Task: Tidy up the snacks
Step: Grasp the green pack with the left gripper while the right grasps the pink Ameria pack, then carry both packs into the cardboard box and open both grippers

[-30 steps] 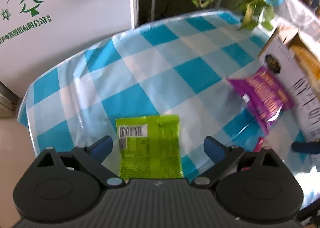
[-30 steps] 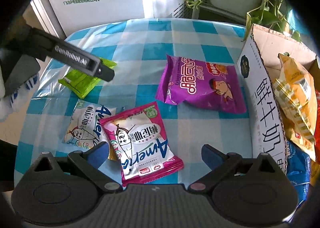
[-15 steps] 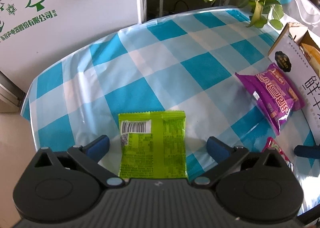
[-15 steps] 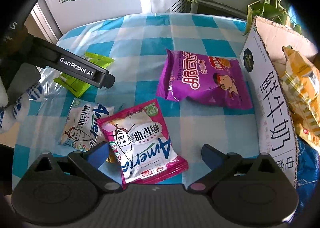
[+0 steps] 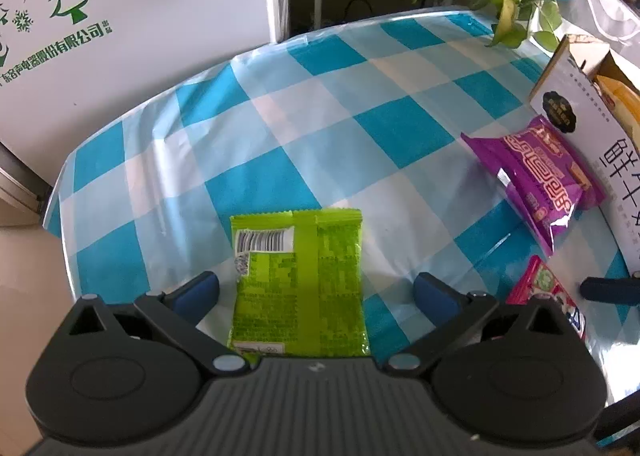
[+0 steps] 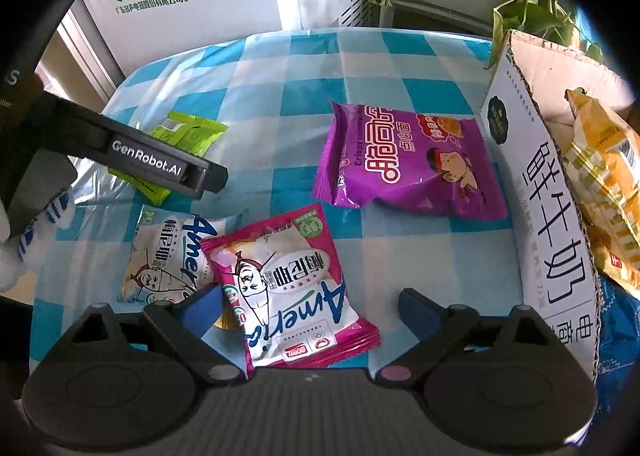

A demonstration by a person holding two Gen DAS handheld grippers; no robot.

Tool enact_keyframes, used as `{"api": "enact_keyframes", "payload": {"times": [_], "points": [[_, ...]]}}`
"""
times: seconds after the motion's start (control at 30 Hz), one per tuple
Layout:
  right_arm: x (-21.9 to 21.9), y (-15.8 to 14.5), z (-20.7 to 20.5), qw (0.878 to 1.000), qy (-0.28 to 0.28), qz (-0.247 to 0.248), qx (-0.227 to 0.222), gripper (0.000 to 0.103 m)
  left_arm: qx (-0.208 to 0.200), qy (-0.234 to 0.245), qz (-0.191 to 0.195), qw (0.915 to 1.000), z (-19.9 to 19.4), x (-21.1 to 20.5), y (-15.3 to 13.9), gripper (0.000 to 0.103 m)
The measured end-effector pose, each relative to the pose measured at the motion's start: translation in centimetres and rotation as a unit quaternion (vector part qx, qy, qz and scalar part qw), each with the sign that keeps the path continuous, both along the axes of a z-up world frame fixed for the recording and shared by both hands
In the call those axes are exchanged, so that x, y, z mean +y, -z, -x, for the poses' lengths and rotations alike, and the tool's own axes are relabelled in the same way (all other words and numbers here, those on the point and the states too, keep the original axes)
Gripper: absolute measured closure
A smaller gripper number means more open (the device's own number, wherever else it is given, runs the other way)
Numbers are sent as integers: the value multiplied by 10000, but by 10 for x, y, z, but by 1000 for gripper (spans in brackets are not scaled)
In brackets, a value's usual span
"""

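Observation:
A green snack packet [image 5: 298, 282] lies flat on the blue checked tablecloth, between the wide-open fingers of my left gripper [image 5: 316, 292]; it also shows in the right wrist view [image 6: 182, 149], partly behind the left gripper's finger [image 6: 160, 159]. My right gripper [image 6: 310, 306] is open over a pink and white snack packet [image 6: 288, 288], which overlaps a white packet [image 6: 168, 256]. A purple chip bag [image 6: 404, 161] lies to the right, beside the cardboard box [image 6: 548, 191]. The purple bag [image 5: 536, 175] also shows in the left view.
The cardboard box holds a yellow snack bag [image 6: 600, 175]. Hanging plants [image 5: 520, 3] and a white appliance with green print [image 5: 100, 35] stand behind the table. The table's left edge [image 5: 60, 195] drops to the floor.
The left gripper has drawn back and turned a little, so more of the green packet shows between its fingers. The right gripper has drifted slightly over the pink packet. Both stay open.

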State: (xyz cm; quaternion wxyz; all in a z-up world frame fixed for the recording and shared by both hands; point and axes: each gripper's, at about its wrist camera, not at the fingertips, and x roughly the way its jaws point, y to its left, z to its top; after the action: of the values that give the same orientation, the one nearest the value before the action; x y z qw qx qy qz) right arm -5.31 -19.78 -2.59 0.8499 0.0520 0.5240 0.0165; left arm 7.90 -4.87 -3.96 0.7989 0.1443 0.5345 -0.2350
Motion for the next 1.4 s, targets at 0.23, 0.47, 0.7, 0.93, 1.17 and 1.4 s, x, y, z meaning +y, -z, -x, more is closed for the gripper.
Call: {"api": "enact_keyframes", "payload": {"times": [0.23,0.47,0.7,0.93,1.17,1.4], "points": [[2,-4,2,9999,-7,145,-89,23,-141,207,154,9996,10,-1,-7,24],[-3,-8,3,9999,33,31,-127,46,-323,413,240,9983,21,-5,-14,53],[-13,-26,8,9984,246,-269,-427,47,-519,243,553,9968,25,2,-30,53],[-15,-52,17,9951,300,-411,-847,47,-810,-87,910,9925,41,12,-53,53],[-15,-70,23,9917,301,-477,-1152,47,-994,-280,1058,9890,64,14,-59,53],[-22,-90,28,9882,299,-449,-1436,47,-1061,-376,1266,9855,69,8,-67,53]]}}
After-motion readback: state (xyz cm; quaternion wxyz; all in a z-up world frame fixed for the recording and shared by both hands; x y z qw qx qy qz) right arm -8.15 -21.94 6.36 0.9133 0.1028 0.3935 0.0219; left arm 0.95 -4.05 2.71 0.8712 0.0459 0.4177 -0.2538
